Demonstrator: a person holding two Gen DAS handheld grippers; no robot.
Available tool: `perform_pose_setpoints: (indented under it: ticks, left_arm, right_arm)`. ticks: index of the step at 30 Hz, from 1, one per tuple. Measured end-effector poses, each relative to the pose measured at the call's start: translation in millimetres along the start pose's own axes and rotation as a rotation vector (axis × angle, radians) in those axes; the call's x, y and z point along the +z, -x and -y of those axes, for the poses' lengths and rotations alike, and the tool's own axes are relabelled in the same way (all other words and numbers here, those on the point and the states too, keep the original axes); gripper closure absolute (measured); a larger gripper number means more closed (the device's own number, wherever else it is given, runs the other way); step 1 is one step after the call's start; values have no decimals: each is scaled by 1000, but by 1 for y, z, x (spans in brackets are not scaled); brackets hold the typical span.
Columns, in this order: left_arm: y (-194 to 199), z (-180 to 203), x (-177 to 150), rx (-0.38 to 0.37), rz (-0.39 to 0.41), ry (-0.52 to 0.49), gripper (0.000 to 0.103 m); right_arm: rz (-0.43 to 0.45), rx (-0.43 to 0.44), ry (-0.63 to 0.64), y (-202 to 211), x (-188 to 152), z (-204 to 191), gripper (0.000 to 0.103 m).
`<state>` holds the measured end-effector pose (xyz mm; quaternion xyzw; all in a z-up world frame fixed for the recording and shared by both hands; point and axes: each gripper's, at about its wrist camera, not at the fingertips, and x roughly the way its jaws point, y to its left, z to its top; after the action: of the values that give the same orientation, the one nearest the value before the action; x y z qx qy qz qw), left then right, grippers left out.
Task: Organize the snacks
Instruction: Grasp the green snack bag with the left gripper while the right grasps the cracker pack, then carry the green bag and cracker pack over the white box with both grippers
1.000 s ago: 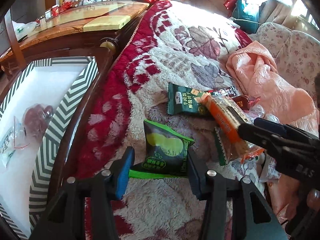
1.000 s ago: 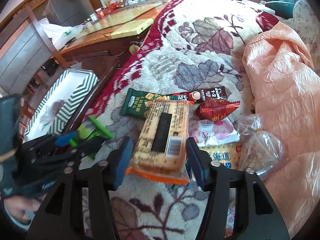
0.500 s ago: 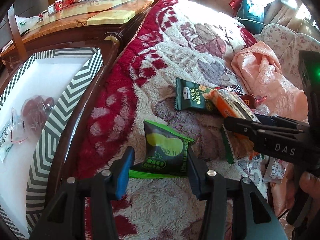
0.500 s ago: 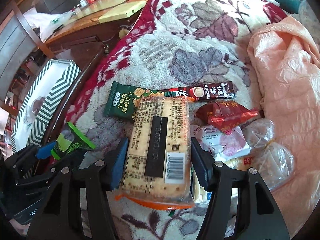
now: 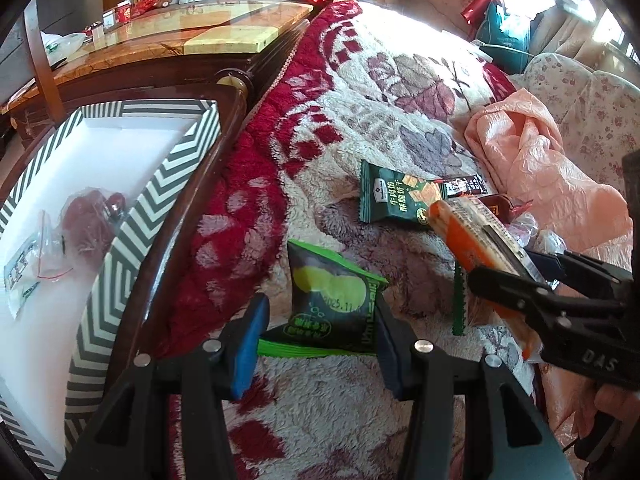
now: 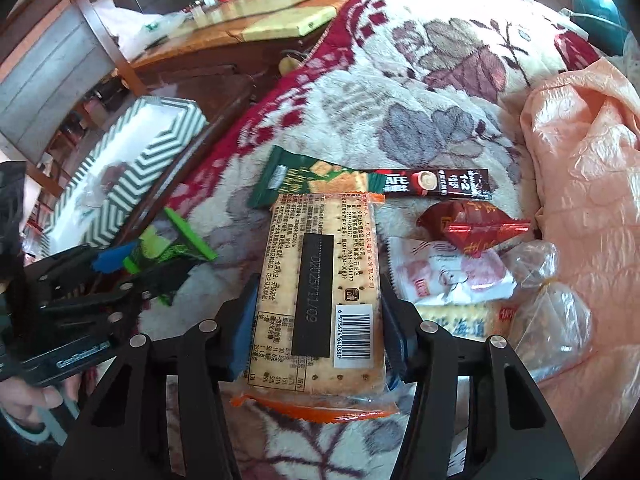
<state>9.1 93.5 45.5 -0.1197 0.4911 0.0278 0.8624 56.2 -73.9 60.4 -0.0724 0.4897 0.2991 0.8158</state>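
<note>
The left gripper [image 5: 318, 322] jaws clamp a green snack packet [image 5: 330, 304], while the right gripper [image 6: 318, 320] jaws, just closing, grip a cracker pack [image 6: 318, 292].

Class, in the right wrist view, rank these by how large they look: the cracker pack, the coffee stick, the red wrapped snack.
1. cracker pack, though nearest the camera
2. and 3. coffee stick and red wrapped snack: too alike to rank

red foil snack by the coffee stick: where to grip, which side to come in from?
Grip the red foil packet across its puffed middle, coming from above, fingers on its near and far long edges. Its crimped ends taper flat, and the white pouch crowds its near side.
</note>
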Motion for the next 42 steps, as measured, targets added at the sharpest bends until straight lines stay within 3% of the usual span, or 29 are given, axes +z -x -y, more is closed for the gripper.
perform_pose_setpoints:
  ticks: [15,42]
  left_arm:
    - [31,-24,0,46,64,37,50]
    - [72,-114,9,163,142,154,50]
  right_arm:
    - [55,54,34,18,1,-46,50]
    - [42,114,157,4,31,-128,50]
